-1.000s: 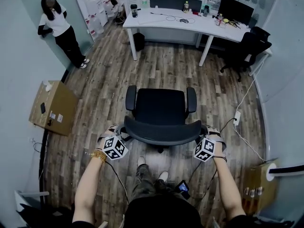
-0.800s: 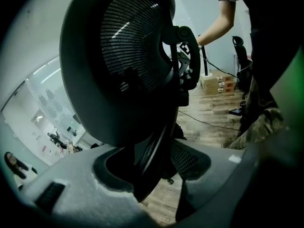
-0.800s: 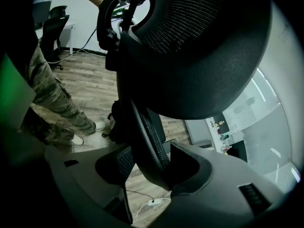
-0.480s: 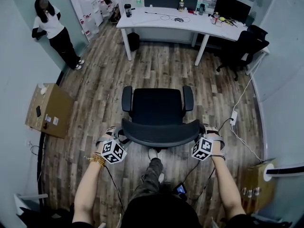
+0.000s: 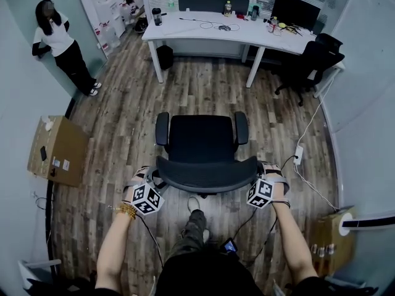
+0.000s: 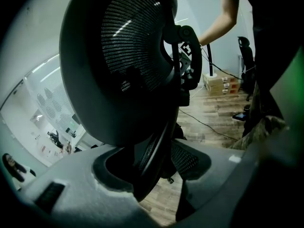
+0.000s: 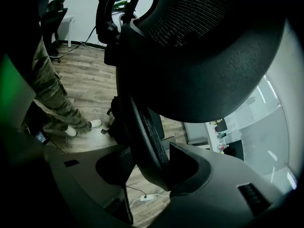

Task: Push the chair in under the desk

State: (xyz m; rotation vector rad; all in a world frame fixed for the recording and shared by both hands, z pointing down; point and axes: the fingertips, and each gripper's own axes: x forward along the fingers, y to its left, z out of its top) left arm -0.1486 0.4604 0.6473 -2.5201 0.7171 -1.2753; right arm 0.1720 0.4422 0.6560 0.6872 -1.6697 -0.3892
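- Mid-floor, well short of the tabletop [image 5: 197, 31], stands the chair [image 5: 203, 137], its seat facing that way and its backrest [image 5: 207, 174] towards the person pushing.
- Left gripper [image 5: 154, 176] is clamped on the backrest's left rim and right gripper [image 5: 261, 172] on its right rim. Each gripper view shows the rim wedged between the jaws.
- From the head view the chair's base is hidden under the seat, and the jaw tips are lost behind the backrest.
- Compared with a second ago, the strip of wooden floor [image 5: 203, 85] between chair and tabletop looks slightly narrower. The cardboard box [image 5: 55, 150] and the bystander [image 5: 58, 39] sit further left, and one foot has stepped forward.
- Only the gripper views show the backrest's mesh. Only the head view shows the tabletop and a second black chair [image 5: 305, 63] beside it.
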